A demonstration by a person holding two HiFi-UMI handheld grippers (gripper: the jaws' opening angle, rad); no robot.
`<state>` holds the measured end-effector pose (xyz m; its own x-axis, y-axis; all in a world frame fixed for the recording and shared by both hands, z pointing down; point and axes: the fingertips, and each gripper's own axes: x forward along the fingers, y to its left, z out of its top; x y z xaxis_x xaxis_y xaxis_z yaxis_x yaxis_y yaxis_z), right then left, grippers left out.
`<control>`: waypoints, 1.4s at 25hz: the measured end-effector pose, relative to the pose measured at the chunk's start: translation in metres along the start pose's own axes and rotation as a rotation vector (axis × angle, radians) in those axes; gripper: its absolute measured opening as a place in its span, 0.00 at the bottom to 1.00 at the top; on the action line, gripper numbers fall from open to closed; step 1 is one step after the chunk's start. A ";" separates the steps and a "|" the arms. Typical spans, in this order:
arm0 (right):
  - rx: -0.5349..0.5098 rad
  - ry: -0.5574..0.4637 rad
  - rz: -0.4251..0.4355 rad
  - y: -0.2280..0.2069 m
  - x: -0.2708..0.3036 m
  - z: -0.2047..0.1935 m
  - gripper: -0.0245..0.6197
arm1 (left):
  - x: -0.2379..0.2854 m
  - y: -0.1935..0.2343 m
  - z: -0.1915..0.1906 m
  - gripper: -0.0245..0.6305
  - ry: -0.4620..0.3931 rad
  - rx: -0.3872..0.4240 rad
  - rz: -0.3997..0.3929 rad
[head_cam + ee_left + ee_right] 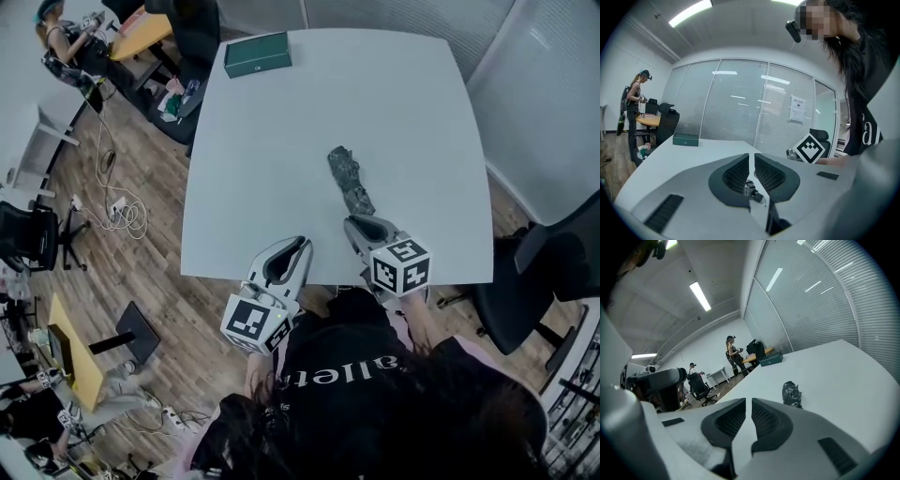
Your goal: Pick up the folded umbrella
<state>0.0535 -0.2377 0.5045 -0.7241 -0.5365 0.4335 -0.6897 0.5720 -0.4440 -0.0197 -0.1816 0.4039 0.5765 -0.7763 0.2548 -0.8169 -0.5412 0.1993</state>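
The folded umbrella (350, 180), dark plaid, lies on the white table (281, 150) right of centre, pointing away from me. My right gripper (356, 220) is shut and empty, its tips just short of the umbrella's near end. In the right gripper view the umbrella (791, 393) lies ahead and to the right of the jaws (748, 401). My left gripper (302, 242) hangs at the table's front edge, left of the umbrella, its jaws close together with nothing gripped. In the left gripper view a bit of the umbrella (753, 191) shows through the slit of the gripper (751, 157).
A green box (258, 53) sits at the table's far left edge. A black office chair (553, 272) stands to the right of the table. More chairs, desks and people are at the far left, with cables on the wooden floor (122, 211).
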 end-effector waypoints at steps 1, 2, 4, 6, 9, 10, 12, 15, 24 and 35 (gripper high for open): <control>0.002 0.003 -0.001 -0.004 0.001 0.000 0.11 | 0.003 -0.001 -0.001 0.12 0.005 -0.001 0.001; 0.003 0.007 -0.003 -0.008 0.003 -0.001 0.11 | 0.005 -0.001 -0.002 0.12 0.010 -0.001 0.001; 0.003 0.013 -0.010 -0.014 0.006 -0.002 0.11 | 0.008 -0.002 -0.004 0.12 0.016 -0.002 -0.001; 0.000 0.018 -0.020 -0.022 0.011 -0.003 0.11 | 0.010 0.000 -0.005 0.12 0.021 -0.001 0.002; -0.002 0.021 -0.044 -0.032 0.018 -0.001 0.11 | 0.011 0.005 -0.005 0.12 0.029 0.002 0.006; -0.002 0.020 -0.054 -0.034 0.019 -0.001 0.11 | 0.011 0.007 -0.004 0.12 0.031 0.004 0.003; -0.005 0.018 -0.076 -0.039 0.024 0.001 0.11 | 0.011 0.011 -0.003 0.12 0.035 0.011 -0.007; -0.019 0.019 -0.117 -0.048 0.033 0.004 0.11 | 0.013 0.020 0.002 0.12 0.038 0.028 -0.038; -0.094 0.109 -0.263 -0.079 0.066 -0.009 0.26 | 0.024 0.047 0.015 0.12 0.034 0.049 -0.138; -0.147 0.335 -0.432 -0.131 0.114 -0.039 0.48 | 0.012 0.082 0.017 0.12 0.034 0.020 -0.168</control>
<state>0.0616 -0.3491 0.6423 -0.3174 -0.5281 0.7876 -0.8966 0.4376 -0.0679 -0.0801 -0.2406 0.4075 0.7048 -0.6632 0.2517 -0.7091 -0.6689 0.2230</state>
